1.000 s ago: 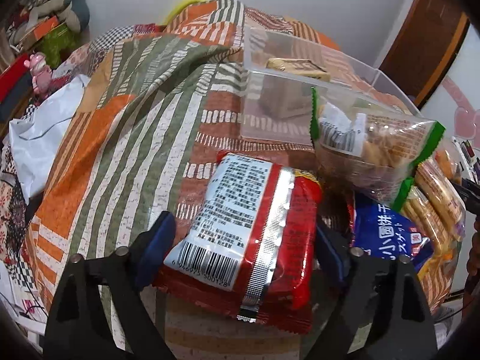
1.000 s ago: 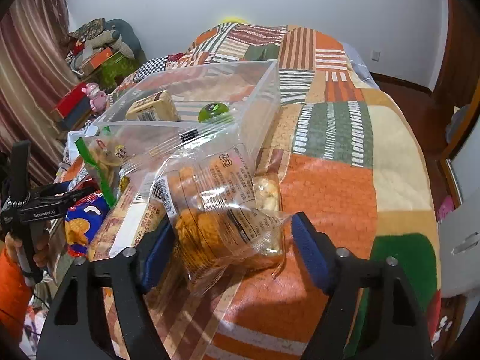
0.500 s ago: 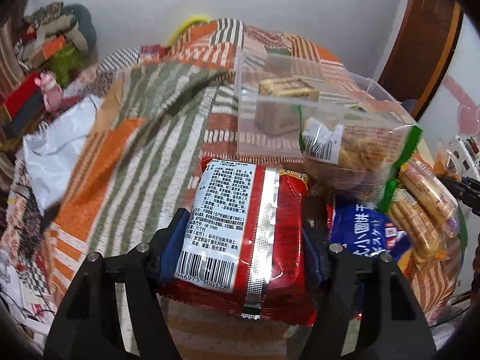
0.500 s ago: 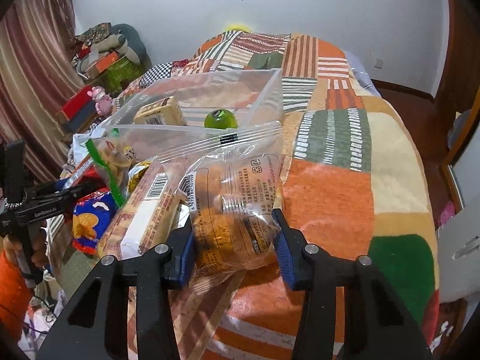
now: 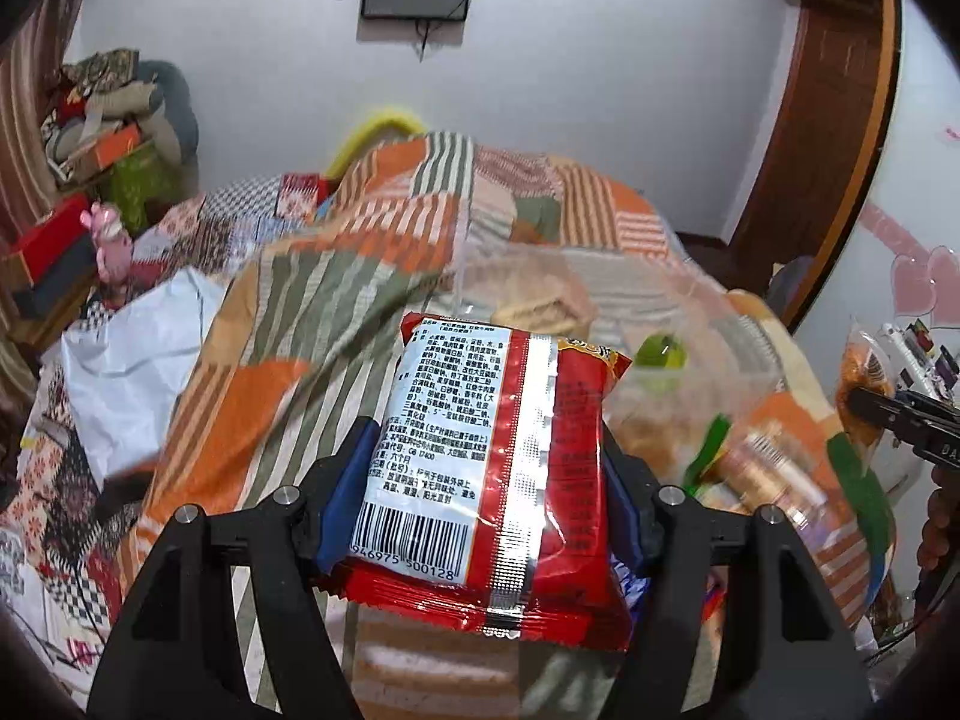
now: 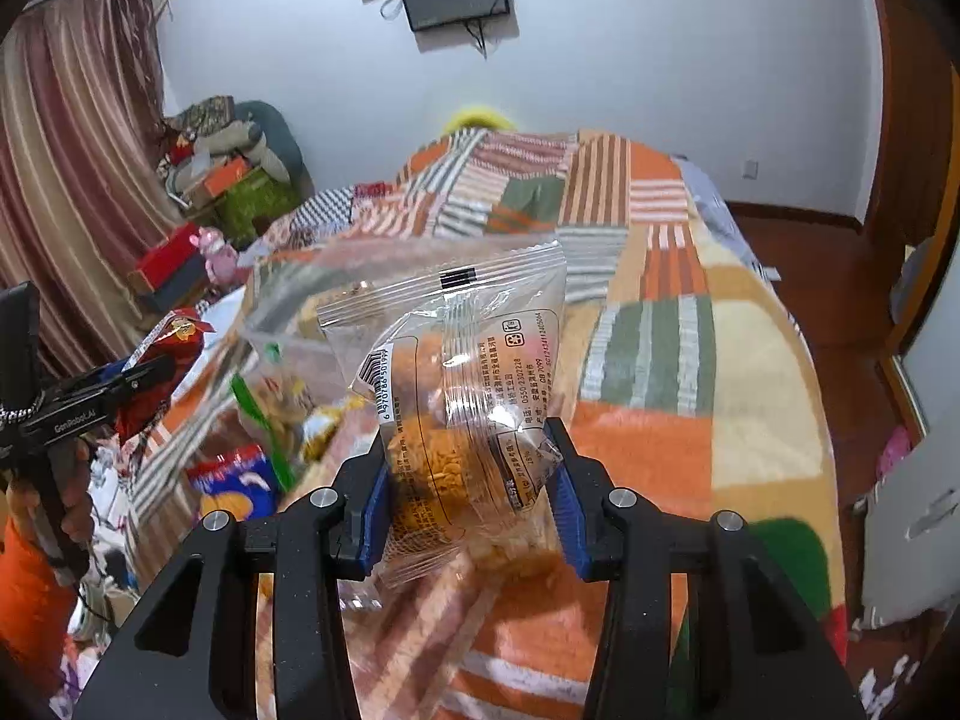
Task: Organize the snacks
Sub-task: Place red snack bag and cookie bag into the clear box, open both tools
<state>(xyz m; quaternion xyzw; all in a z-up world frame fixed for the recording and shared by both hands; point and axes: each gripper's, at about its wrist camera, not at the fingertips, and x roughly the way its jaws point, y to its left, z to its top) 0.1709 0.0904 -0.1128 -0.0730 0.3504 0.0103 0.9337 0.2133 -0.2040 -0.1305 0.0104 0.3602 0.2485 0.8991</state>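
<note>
My left gripper (image 5: 480, 480) is shut on a red snack packet (image 5: 498, 456), label and barcode side up, held above the patchwork blanket. In the right wrist view the same red snack packet (image 6: 159, 372) shows at far left in the left gripper (image 6: 120, 381). My right gripper (image 6: 471, 480) is shut on a clear bag of golden crackers (image 6: 462, 396), lifted off the bed. Behind both stands a clear plastic bin (image 5: 600, 312) holding a tan box (image 5: 540, 294) and a green item (image 5: 660, 354).
More snacks lie blurred on the bed (image 6: 750, 420): a green-edged bag (image 6: 282, 408), a blue packet (image 6: 234, 480), and long biscuit packs (image 5: 756, 474). Clutter and a pink toy (image 5: 111, 240) sit at the left; a wooden door (image 5: 810, 150) stands at the right.
Both grippers closed on their packets and lifted them off the bed. The views tilted upward, showing more wall.
</note>
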